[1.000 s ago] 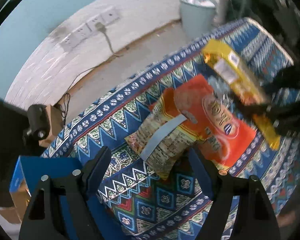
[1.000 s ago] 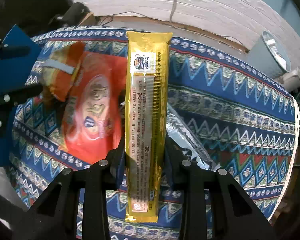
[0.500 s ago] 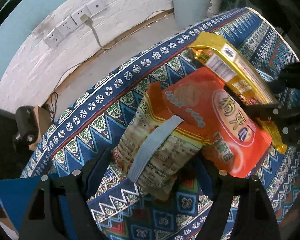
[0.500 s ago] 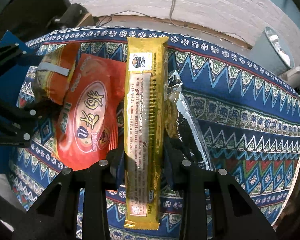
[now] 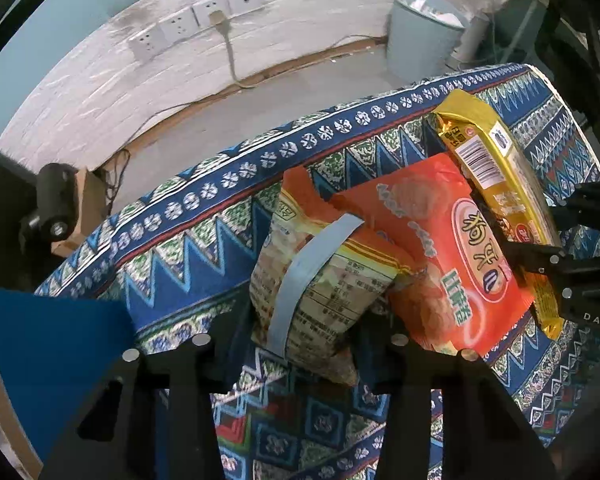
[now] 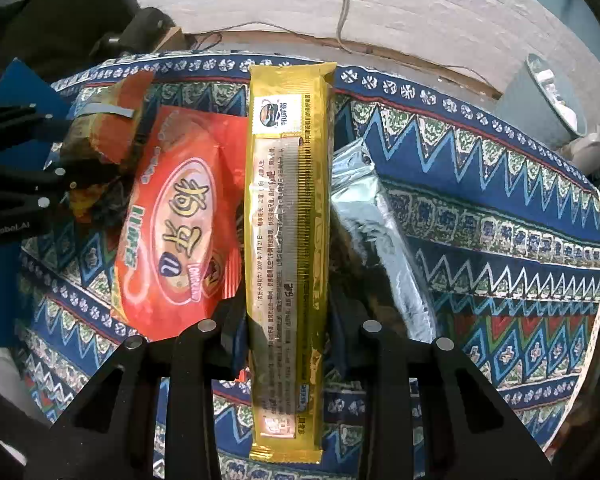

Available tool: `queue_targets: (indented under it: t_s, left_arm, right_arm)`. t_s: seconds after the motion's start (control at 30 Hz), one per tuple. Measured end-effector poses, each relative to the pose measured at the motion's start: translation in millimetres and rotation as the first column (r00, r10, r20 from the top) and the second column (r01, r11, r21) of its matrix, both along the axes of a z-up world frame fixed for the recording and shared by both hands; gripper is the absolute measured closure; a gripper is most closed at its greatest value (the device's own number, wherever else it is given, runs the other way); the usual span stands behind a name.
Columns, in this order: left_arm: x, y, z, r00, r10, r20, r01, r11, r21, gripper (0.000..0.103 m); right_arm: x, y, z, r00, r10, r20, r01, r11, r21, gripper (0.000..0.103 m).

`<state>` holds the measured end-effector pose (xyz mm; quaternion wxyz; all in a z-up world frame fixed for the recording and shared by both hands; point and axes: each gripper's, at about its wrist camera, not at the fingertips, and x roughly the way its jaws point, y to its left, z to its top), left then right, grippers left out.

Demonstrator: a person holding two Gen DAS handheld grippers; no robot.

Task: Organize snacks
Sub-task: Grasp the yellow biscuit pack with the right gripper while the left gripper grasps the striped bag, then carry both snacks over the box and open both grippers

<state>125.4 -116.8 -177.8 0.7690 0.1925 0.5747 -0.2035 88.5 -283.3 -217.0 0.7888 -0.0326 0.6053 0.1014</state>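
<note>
Snacks lay bunched on the patterned cloth [image 6: 500, 184] covering the surface. The left tool [image 5: 300, 340] was closing its jaws, the pads pressing on either side of a yellowish snack bag [image 5: 320, 292] with a grey band, which leaned against the red chip bag [image 5: 452, 256]. The right tool [image 6: 288, 328] sat nearly closed, clamped on a long gold biscuit pack [image 6: 288, 216] held lengthwise above the cloth, between the red chip bag and a silver foil pouch [image 6: 380, 232]. A pale bucket [image 5: 424, 36] stood on the floor beyond the surface's edge.
</note>
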Motion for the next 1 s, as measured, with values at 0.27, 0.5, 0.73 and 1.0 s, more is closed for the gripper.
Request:
queue_targets:
  t_s: [0.27,0.5,0.73,1.0]
  left_arm:
    - [-30.2,6.8,21.2,0.998,0.050,0.047,-0.050,0.999,-0.015,0.061]
    - [-59.7,15.7,47.9,0.991,0.095,0.090,-0.093,0.995,-0.033,0.061]
    - [-92.3,23.4,83.7,0.976,0.147,0.158,-0.140,0.989,-0.056,0.061]
    - [-121.2,43.6,124.8,0.943,0.228,0.242,-0.206,0.972,-0.112,0.061]
  right_arm:
    - [-19.8,3.2,18.7,0.999,0.014,0.034,-0.014,1.000,0.014,0.072]
    - [-37.5,1.7,39.5,0.998,0.020,0.061,-0.021,1.000,0.019,0.072]
    - [-51.2,11.1,62.3,0.996,0.025,0.089,-0.029,0.999,0.045,0.072]
    - [-66.5,34.0,85.8,0.992,0.055,0.114,-0.062,0.996,0.062,0.072]
